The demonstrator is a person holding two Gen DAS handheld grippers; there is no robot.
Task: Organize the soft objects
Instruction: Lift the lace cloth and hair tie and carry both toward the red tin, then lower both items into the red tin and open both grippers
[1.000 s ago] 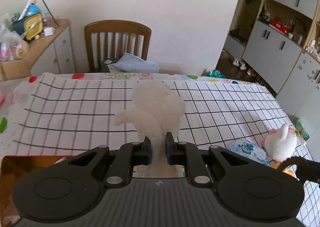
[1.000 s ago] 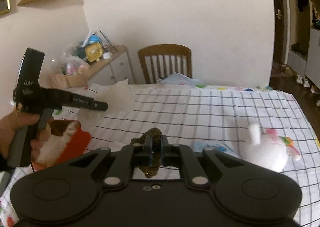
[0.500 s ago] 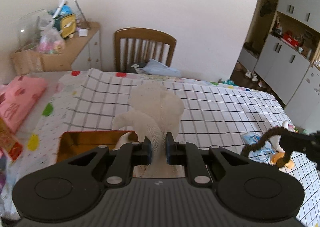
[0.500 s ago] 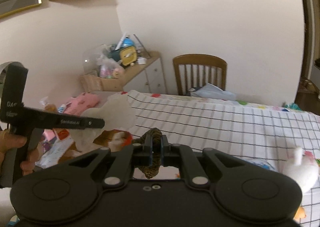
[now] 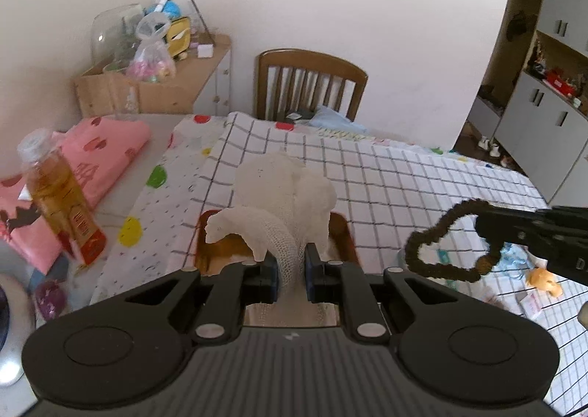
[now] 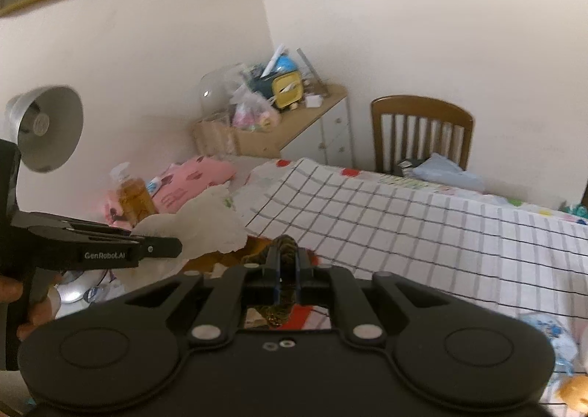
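A: What is held, and where does the container lie?

B: A white mesh bath pouf (image 5: 283,192) is pinched between the nearly closed fingers of the left claw (image 5: 290,266). A brown scrunchie (image 5: 446,240) is clamped in the right claw (image 6: 287,270), whose fingers are almost together. Both are carried in the air above the desk (image 5: 404,174).

A: And the container?

B: A brown box (image 5: 340,233) is seen directly below and just ahead of the left claw, largely hidden by the pouf. From the right claw it lies ahead and slightly left, so the left claw is judged the nearer.

A: What is in it?

B: Something red and white is glimpsed through the right claw's gap; it cannot be identified. A plush toy (image 6: 577,391) and a blue-printed packet (image 6: 544,328) lie well apart on the desk, still unsorted.
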